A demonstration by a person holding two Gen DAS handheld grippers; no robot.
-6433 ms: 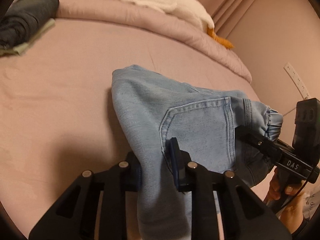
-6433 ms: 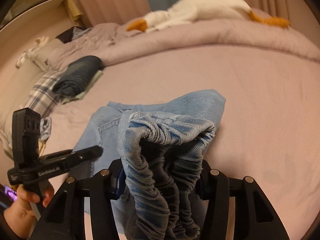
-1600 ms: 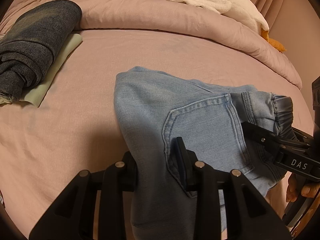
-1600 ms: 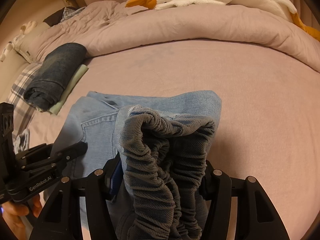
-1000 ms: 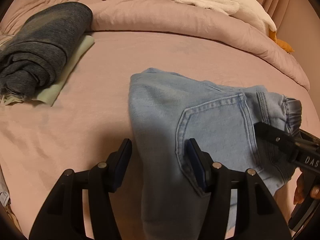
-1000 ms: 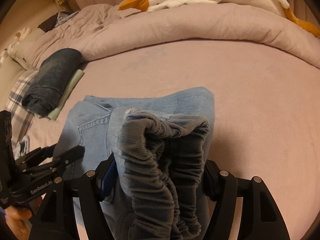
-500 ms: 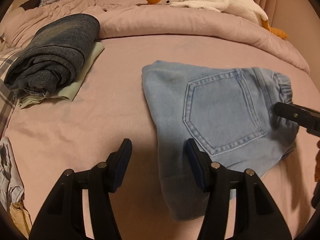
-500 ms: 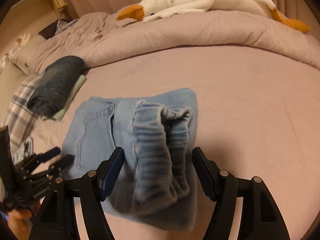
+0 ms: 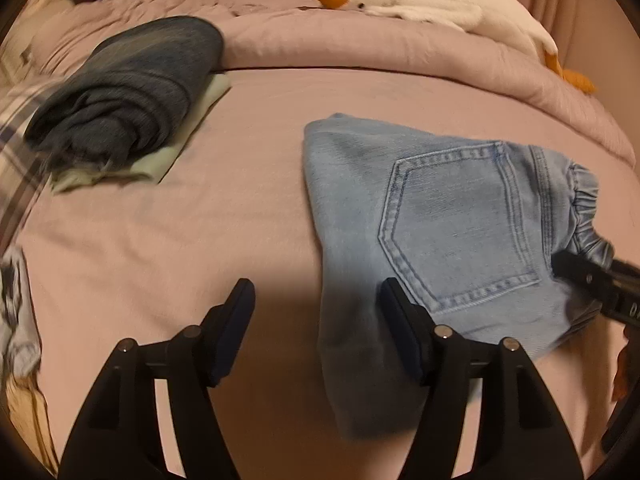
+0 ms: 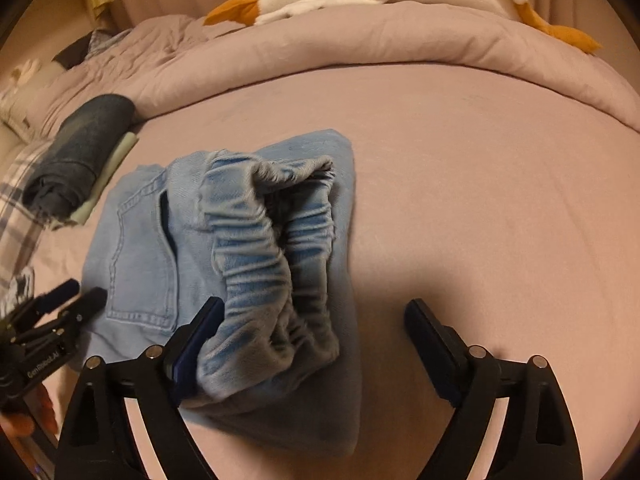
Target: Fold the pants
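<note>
My light-blue pants [image 9: 440, 216] lie folded into a compact bundle at frame centre on the bed [image 10: 480, 200]. My left gripper [image 9: 316, 320] and right gripper [image 10: 312, 336] both gape, holding nothing. Folding looks done; perhaps only tidying remains.

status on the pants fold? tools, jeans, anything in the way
Left tool open, right tool open, neither gripping. Light jeans folded, lying on the pink bed, pocket up. Dark folded pants stacked apart to the left; nothing in the way.

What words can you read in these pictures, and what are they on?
"GenRobot.AI": white letters on the left gripper, seen in the right wrist view.
A white letter, maybe "D": on the right gripper at the edge of the left wrist view; the rest is cut off.
No readable words on the jeans.
</note>
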